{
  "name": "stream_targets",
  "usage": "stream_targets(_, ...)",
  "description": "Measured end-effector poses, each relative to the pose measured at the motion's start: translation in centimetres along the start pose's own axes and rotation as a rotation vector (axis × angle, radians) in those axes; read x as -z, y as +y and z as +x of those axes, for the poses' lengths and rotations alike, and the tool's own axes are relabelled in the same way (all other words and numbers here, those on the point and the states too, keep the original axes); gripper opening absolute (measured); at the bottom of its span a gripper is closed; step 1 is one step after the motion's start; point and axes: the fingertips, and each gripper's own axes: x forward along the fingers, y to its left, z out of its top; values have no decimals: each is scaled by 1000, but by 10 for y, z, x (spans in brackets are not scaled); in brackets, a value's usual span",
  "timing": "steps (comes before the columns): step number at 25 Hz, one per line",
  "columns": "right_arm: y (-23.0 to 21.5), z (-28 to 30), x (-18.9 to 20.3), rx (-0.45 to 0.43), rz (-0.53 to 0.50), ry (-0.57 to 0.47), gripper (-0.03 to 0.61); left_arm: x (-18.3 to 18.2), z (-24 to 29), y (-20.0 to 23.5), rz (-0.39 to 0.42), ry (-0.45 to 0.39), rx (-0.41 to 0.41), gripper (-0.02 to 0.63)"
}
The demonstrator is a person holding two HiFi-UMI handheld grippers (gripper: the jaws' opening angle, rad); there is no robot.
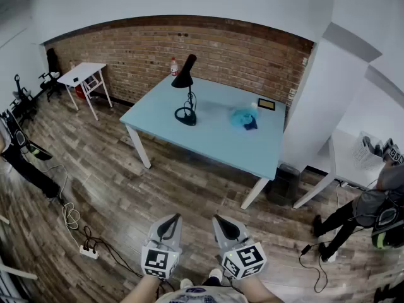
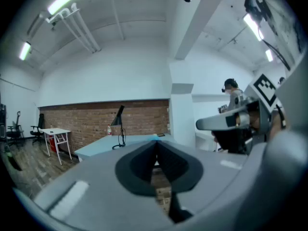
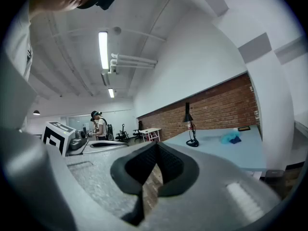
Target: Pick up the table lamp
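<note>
Black lamp [image 1: 187,93] stands upright on the far-left part of the blue table [image 1: 214,141], well apart from both grippers. Left gripper [image 1: 169,227] and right gripper [image 1: 226,227], near, side by side: jaws of each closed together, empty. Cloth [image 1: 243,118] lies right of the lamp.

Light-blue table [image 1: 218,142] with black table lamp [image 1: 184,79], blue cloth [image 1: 242,118]

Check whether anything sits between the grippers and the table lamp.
Nothing visible. Left gripper and right gripper are shut, empty, with only open floor between them and the table. The table lamp stands free near the table's left side in the head view; the blue cloth lies apart to its right.
</note>
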Motion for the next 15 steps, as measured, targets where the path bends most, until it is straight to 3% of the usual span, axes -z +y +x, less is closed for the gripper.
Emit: stream_targets(15,-37,-1,-10,-61,2,-10,-2,-6,29,-19,-55,0,-60,-9)
